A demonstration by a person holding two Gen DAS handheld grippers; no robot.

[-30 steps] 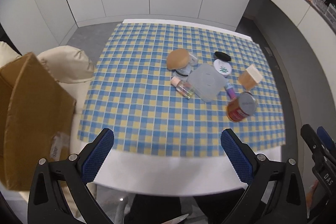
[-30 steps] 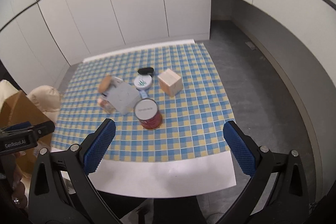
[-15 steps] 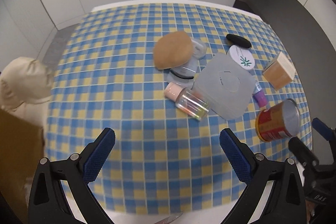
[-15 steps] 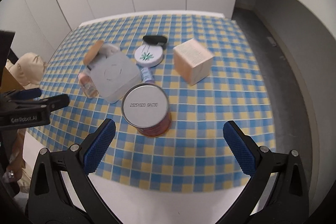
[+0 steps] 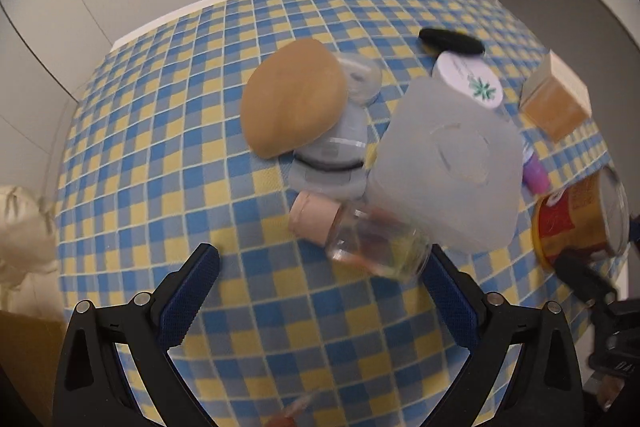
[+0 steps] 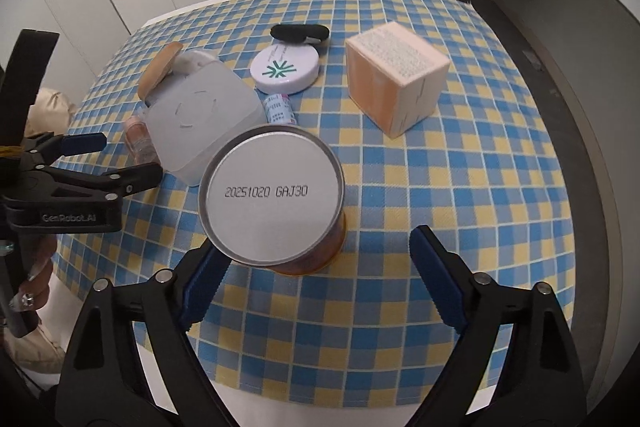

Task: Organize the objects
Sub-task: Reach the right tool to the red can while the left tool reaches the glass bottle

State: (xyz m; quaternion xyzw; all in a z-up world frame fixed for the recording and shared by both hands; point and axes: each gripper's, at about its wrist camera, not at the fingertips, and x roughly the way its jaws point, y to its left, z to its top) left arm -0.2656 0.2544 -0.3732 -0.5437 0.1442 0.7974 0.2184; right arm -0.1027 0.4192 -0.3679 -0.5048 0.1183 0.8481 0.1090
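both tongs, left [image 5: 318,269] and right [image 6: 318,263], wide, narrowing, empty above the can [image 6: 276,203]

Both cameras ride on the grippers and look steeply down along blue-padded fingers, close above the checked tablecloth [image 5: 168,131] from its near edge. The left wrist view hangs over the clear bottle [image 5: 376,247] and the frosted box [image 5: 448,163], facing the far edge. The right wrist view sits right over the tin [image 6: 272,199]. Both share the cluster: box, tin, white round lid [image 6: 286,69], and orange carton [image 6: 394,79].
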